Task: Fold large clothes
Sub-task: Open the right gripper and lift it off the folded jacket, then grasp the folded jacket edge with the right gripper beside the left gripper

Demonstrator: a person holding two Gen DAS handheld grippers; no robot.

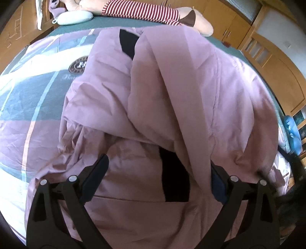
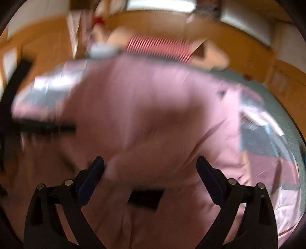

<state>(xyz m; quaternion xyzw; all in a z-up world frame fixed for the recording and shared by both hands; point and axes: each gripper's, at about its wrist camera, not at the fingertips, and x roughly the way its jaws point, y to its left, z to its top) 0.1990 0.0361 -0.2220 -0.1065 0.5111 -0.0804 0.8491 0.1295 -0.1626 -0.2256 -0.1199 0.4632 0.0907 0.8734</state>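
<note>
Currently L gripper hangs low over a large dusty-pink garment, fingers spread wide, nothing between them. Its right finger is partly covered by a raised fold of the pink cloth; can't tell if cloth is touching the pad or just in front of it. Left finger sits clear above flat fabric.

Garment lies rumpled across a bed, heaped w/ a long ridge of fold running from far edge toward the camera. Two black patches on it: one near far end, one close to the gripper. Underneath, a bedspread in grey-green, white and mauve blocks w/ pale stripes and a round dark emblem just beside the garment's left edge.

Far side of bed: a plush figure in red-white striped top lying along the edge, a small pale grey-blue cushion next to it. Blue soft item at right edge of bed. Wooden cabinets behind.

R wrist view heavily motion-blurred. R gripper also spread wide, empty, over the same pink garment, which fills most of the view. A black patch sits between the fingers, lower down on the cloth. A dark smeared shape at left, too blurred to ID. Striped plush and wood panelling visible beyond, bedspread at right
</note>
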